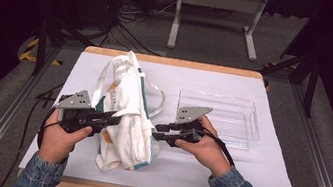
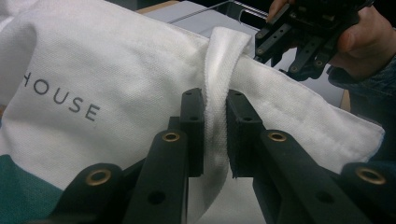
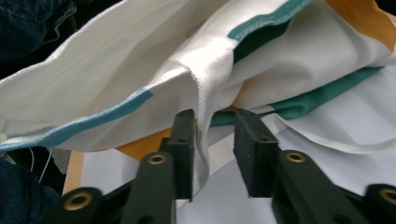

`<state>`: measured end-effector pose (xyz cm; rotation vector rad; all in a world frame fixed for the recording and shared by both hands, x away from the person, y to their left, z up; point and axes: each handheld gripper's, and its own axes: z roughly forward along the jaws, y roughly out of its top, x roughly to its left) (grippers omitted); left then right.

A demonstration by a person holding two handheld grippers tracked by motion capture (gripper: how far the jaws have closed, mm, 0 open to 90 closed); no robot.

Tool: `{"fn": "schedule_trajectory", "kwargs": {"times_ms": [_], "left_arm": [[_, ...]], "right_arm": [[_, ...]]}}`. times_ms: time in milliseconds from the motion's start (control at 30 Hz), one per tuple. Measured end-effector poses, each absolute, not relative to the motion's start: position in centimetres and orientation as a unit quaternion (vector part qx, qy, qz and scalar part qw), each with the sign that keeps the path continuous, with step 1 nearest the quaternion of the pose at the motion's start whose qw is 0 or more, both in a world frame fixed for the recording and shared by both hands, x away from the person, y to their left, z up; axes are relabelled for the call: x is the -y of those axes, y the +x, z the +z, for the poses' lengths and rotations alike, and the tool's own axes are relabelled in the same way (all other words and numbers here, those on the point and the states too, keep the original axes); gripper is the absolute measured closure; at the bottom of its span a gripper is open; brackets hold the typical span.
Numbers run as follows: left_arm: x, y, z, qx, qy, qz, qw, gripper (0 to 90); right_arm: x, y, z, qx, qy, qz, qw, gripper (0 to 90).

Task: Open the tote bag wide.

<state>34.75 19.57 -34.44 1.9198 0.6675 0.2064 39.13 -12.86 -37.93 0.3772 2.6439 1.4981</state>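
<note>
A white tote bag (image 1: 126, 117) with teal and orange panels lies crumpled on the white-covered table, between my two grippers. In the left gripper view the word HOUSE is printed on the bag (image 2: 116, 70). My left gripper (image 2: 215, 130) is shut on a white handle strap (image 2: 220, 65) at the bag's left side (image 1: 117, 118). At the bag's right side is my right gripper (image 1: 156, 130). The right gripper (image 3: 214, 149) has another white strap (image 3: 205, 79) between its jaws. That strap rests against one pad, with a gap to the other. The right gripper (image 2: 285, 46) also appears beyond the bag.
A clear plastic tray (image 1: 249, 132) sits on the table just right of my right hand. The white table cover (image 1: 253, 173) reaches nearly to the wooden edges. Beyond the table stand a grey frame (image 1: 219, 0) and floor cables.
</note>
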Motion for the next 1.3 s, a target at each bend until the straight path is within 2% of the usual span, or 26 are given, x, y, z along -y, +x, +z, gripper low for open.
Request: {"fn": "schedule_trajectory", "kwargs": {"times_ms": [33, 100, 167, 600, 1300], "left_arm": [[-19.6, 34.7, -34.4, -0.279, 0.801, 0.086, 0.522, 79.1], [-19.5, 34.7, -34.4, -0.278, 0.801, 0.086, 0.524, 79.1], [-19.5, 34.7, -34.4, -0.277, 0.800, 0.086, 0.525, 79.2], [-20.2, 34.4, -33.9, -0.279, 0.793, 0.099, 0.533, 79.3], [-27.1, 33.2, -32.1, -0.340, 0.748, 0.138, 0.554, 79.3]], "right_arm": [[12.9, 39.1, -37.9, -0.863, 0.123, 0.489, 0.040, 73.5], [12.8, 39.0, -37.8, -0.861, 0.112, 0.494, 0.037, 84.3], [12.8, 38.9, -37.8, -0.860, 0.107, 0.498, 0.038, 87.2], [12.9, 38.6, -37.2, -0.855, 0.106, 0.506, 0.045, 87.6], [14.6, 37.8, -35.1, -0.846, 0.120, 0.514, 0.072, 87.6]]}}
